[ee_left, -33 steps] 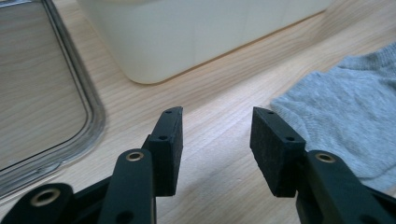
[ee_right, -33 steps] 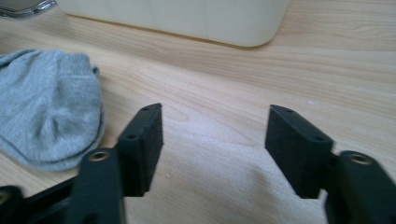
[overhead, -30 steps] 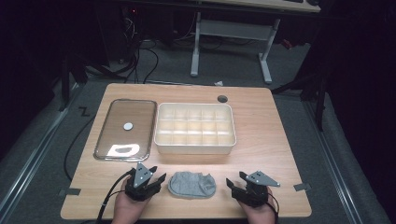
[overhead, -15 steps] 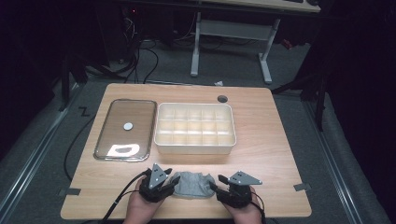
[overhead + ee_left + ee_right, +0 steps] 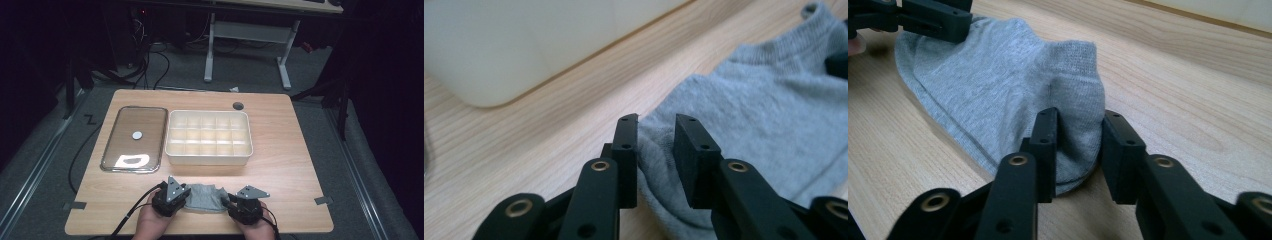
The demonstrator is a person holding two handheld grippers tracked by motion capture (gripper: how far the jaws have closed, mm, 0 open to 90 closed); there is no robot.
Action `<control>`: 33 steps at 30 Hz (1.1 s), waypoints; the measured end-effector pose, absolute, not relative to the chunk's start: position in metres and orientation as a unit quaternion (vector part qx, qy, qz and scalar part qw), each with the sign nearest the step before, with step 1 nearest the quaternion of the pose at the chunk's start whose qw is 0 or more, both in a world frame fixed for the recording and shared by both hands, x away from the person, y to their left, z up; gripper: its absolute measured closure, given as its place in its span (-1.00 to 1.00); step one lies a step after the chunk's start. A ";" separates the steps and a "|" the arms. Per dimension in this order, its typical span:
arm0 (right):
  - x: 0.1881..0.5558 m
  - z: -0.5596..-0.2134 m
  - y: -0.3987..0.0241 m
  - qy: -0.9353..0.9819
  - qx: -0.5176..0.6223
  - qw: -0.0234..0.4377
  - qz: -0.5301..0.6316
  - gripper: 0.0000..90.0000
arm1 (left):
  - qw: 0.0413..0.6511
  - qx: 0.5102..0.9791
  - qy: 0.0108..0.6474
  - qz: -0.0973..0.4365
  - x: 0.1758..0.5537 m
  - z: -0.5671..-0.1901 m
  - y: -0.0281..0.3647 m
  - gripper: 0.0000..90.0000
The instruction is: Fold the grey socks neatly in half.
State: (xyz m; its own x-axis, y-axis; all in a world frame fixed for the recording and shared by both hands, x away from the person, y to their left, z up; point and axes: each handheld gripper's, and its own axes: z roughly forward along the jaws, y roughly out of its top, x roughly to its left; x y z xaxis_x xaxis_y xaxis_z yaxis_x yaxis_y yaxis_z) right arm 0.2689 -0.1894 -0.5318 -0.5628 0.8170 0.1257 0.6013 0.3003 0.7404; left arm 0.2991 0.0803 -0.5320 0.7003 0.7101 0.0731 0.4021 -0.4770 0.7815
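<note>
A grey sock (image 5: 205, 197) lies flat on the wooden table (image 5: 290, 165) near its front edge. My left gripper (image 5: 186, 199) is at the sock's left end and my right gripper (image 5: 228, 202) at its right end. In the left gripper view the jaws (image 5: 656, 135) have just been closing, and a bunched fold of the sock (image 5: 764, 110) fills the gap between the pads. In the right gripper view the jaws (image 5: 1080, 130) have also just been closing, pinching the sock's (image 5: 998, 75) rounded end. The left gripper (image 5: 923, 17) sits on the far end there.
A white box (image 5: 209, 112) split into several compartments stands behind the sock at mid-table. A shiny rectangular lid (image 5: 135, 137) with a small knob lies to its left. A dark cable hole (image 5: 238, 105) sits near the back edge. Bare wood extends to the right.
Both grippers moved inward from either side of the sock onto its two ends, and their jaws narrowed around the fabric. The sock is now slightly bunched between them.
</note>
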 end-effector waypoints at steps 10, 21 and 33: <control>0.269 -0.532 -0.192 0.795 0.446 0.120 0.392 0.86 | 0.380 0.840 0.329 0.203 0.291 -0.532 0.090 0.62; 0.300 -0.515 -0.187 0.797 0.437 0.135 0.393 0.86 | 0.370 0.831 0.349 0.226 0.306 -0.533 0.086 0.54; 0.297 -0.523 -0.188 0.801 0.429 0.125 0.399 0.85 | 0.395 0.820 0.358 0.208 0.303 -0.515 0.080 0.49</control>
State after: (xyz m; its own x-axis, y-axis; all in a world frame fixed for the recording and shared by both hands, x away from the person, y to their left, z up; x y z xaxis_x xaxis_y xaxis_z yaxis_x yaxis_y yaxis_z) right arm 0.2971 -0.1877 -0.5234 -0.6005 0.7870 0.1417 0.5871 0.3136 0.7463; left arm 0.3033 0.0796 -0.5151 0.6574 0.7513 0.0584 0.4234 -0.4323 0.7961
